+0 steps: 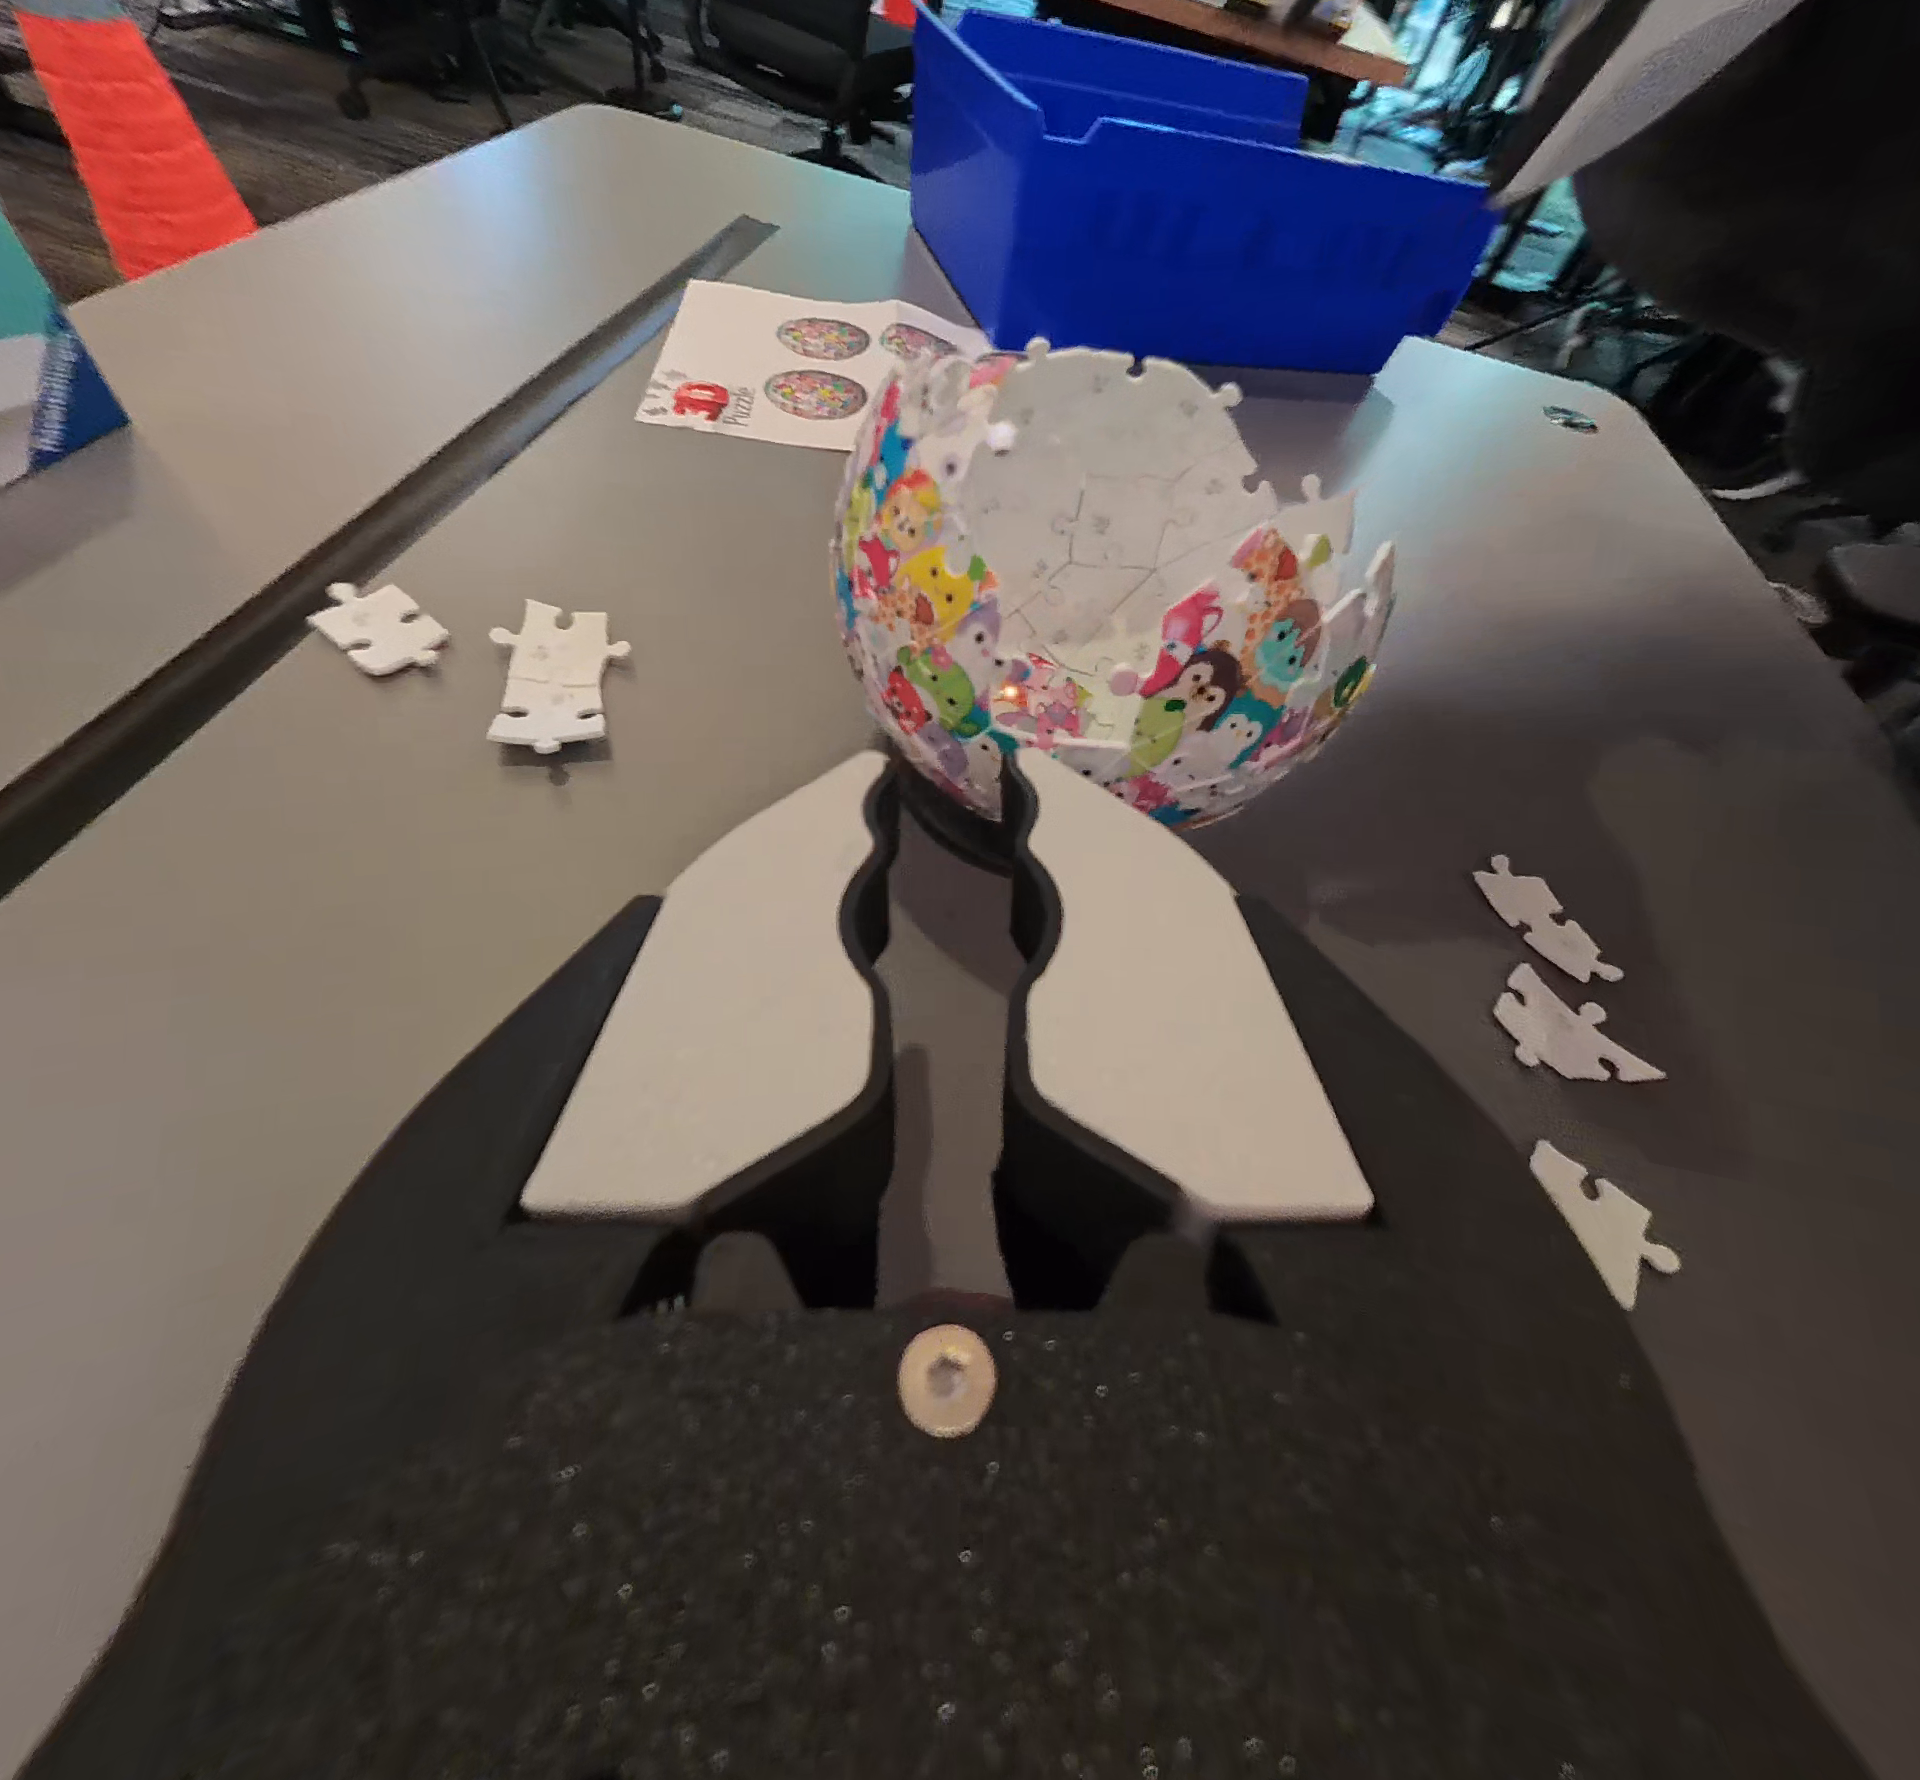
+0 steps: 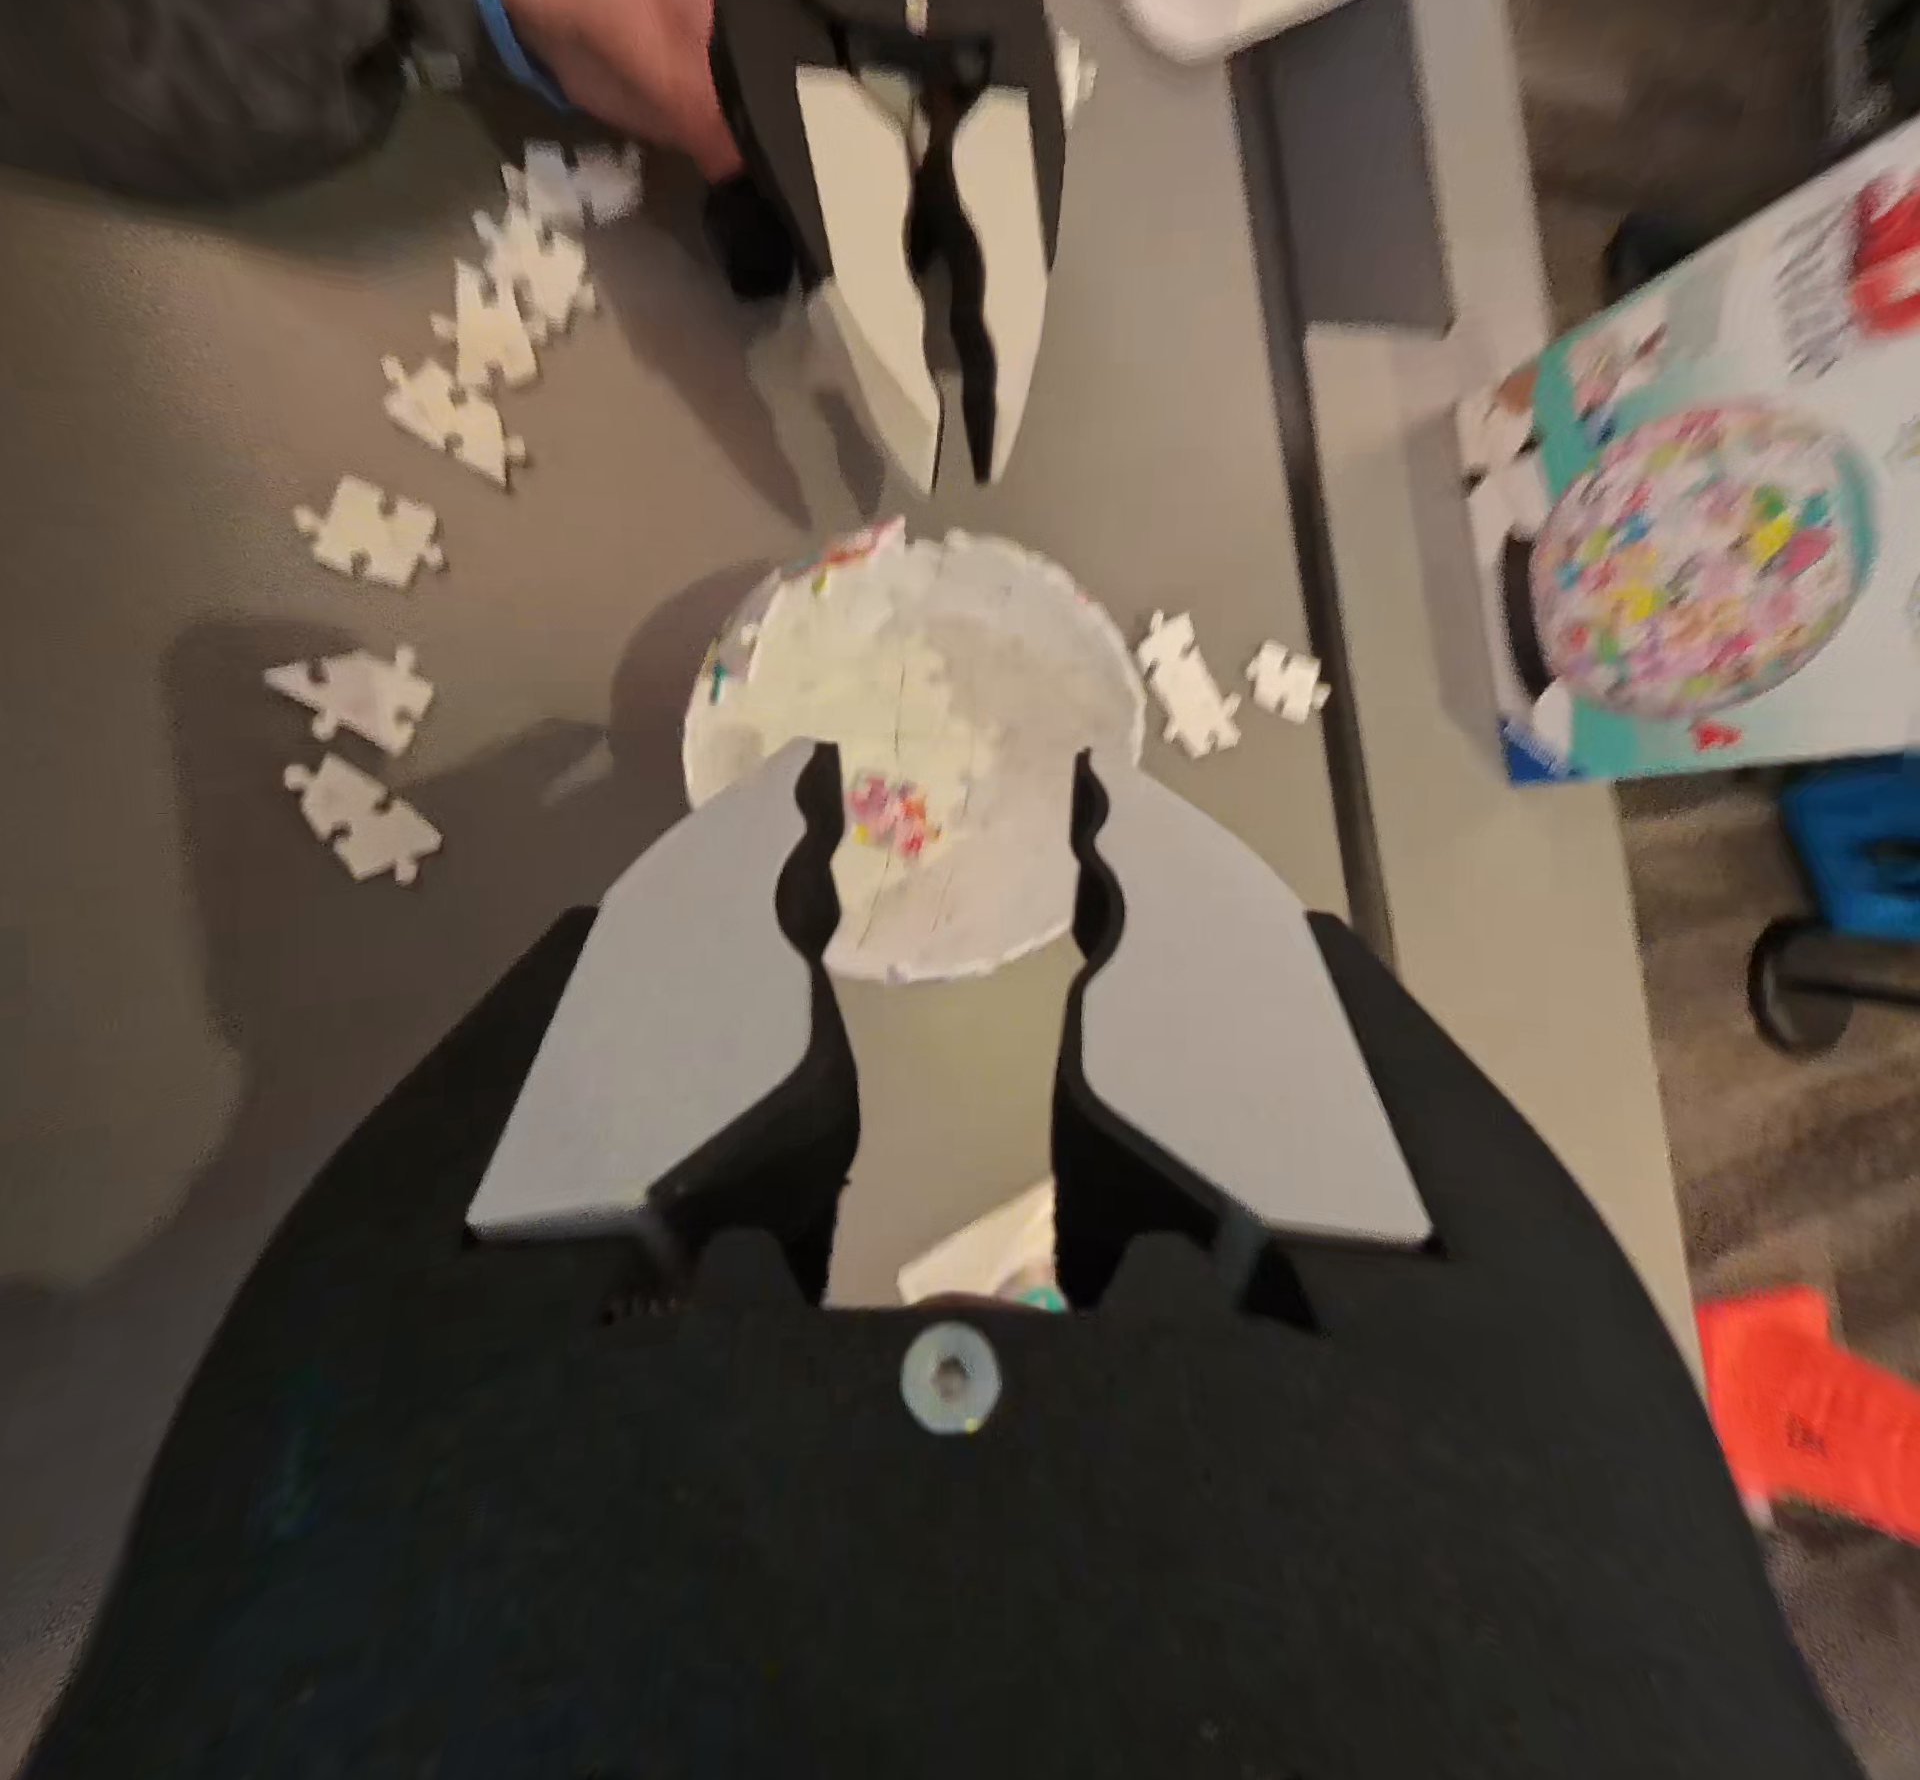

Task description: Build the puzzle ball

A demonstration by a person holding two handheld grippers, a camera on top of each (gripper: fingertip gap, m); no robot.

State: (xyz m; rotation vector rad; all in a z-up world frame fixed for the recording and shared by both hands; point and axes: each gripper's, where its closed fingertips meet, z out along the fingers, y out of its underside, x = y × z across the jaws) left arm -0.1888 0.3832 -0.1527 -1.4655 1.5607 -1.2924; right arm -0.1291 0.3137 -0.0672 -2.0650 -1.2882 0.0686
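- The half-built puzzle ball (image 1: 1112,587) sits in the middle of the left wrist view on the grey table (image 1: 364,359), its open top tipped toward the camera so the white inside shows; coloured cartoon faces cover its outer shell
- The left gripper (image 1: 951,774) reaches forward from the bottom of the frame, low over the table, with its tips at the ball's lower left side; there is a narrow gap between the fingers, and whether they pinch the shell or the dark base under it I cannot tell
- In the right wrist view the right gripper (image 2: 945,774) points down at the ball (image 2: 914,681) from above, its jaws spread wide with the white bowl showing between them, holding nothing
- At the top of that view the left gripper (image 2: 961,478) points toward the ball's far rim, tips nearly together just short of it, gripped by a hand (image 2: 613,16) with a blue wristband at the upper left
- Loose white puzzle pieces (image 1: 556,676) lie left of the ball in the left wrist view, and more sit at the right edge of that frame
- An instruction sheet (image 1: 769,359) lies behind the ball, with a blue bin (image 1: 1195,213) beyond it at upper right
- The puzzle box (image 2: 1704,535) is at the right edge of the right wrist view, which is blurred
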